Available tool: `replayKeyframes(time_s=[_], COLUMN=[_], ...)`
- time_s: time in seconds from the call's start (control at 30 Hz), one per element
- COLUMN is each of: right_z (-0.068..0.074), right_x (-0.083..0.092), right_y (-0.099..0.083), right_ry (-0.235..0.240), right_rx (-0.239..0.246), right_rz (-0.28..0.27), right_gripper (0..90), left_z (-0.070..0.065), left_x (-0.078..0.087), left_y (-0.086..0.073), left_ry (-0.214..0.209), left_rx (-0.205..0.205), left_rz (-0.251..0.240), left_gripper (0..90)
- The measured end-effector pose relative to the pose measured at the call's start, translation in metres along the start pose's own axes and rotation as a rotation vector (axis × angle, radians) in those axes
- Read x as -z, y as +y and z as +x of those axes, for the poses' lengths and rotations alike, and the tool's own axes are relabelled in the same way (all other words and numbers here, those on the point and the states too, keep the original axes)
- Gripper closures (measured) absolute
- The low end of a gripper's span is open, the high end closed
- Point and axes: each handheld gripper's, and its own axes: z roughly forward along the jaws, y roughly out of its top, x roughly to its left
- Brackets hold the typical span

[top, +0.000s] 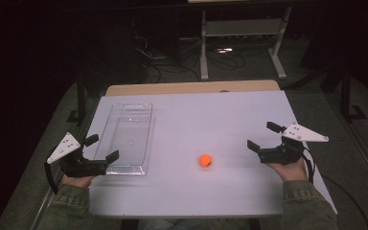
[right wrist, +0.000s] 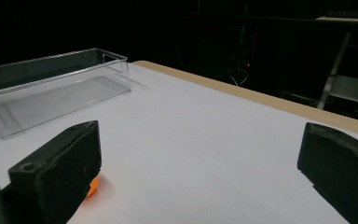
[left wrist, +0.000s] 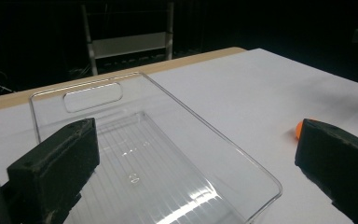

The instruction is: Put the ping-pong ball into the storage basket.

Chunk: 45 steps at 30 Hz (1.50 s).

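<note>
Orange ball (top: 205, 160) between spread grippers; tray (top: 124, 139) left.

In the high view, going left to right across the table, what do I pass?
left gripper → clear plastic tray → orange ball → right gripper

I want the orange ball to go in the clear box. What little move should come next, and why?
Probably slide the right tool left toward the orange ball until its jaws stand on either side of it. That tool is open and holds nothing, and the ball lies loose on the white table between the two tools, apart from both. The clear tray holds nothing and sits by the left tool, which is open too.
</note>
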Motion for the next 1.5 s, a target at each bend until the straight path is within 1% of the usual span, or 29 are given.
replayKeyframes(time_s=[0.17,0.27,0.57,0.7,0.8,0.9,1.17,1.27,1.37,1.5], right_z=[0.0,0.0,0.001,0.001,0.001,0.001,0.001,0.0,0.0,0.001], right_x=[-0.001,0.0,-0.001,-0.001,-0.002,-0.002,-0.003,-0.003,-0.003,-0.003], right_y=[0.0,0.0,0.0,0.0,-0.001,-0.001,-0.001,-0.002,-0.002,-0.002], right_ry=[0.003,0.003,0.008,0.011,0.01,0.009,0.011,0.009,0.009,0.011], right_rx=[0.002,0.002,0.003,0.003,0.004,0.001,0.004,0.004,0.005,0.007], right_rz=[0.004,0.003,0.006,0.007,0.011,0.017,0.019,0.02,0.02,0.022], right_gripper=[0.0,0.0,0.0,0.0,0.0,0.0,0.0,0.0,0.0,0.0], left_z=[-0.003,-0.005,-0.01,-0.011,-0.011,-0.013,-0.019,-0.02,-0.022,-0.025], left_x=[-0.002,-0.003,-0.01,-0.013,-0.014,-0.015,-0.024,-0.028,-0.031,-0.036], left_y=[0.007,0.011,0.022,0.027,0.03,0.032,0.042,0.046,0.05,0.055], left_ry=[-0.011,-0.017,-0.046,-0.06,-0.064,-0.068,-0.094,-0.103,-0.113,-0.129], left_rx=[-0.019,-0.04,-0.062,-0.081,-0.084,-0.096,-0.124,-0.131,-0.146,-0.155], left_rz=[0.011,0.022,0.045,0.072,0.075,0.08,0.098,0.115,0.134,0.146], left_gripper=[0.0,0.0,0.0,0.0,0.0,0.0,0.0,0.0,0.0,0.0])
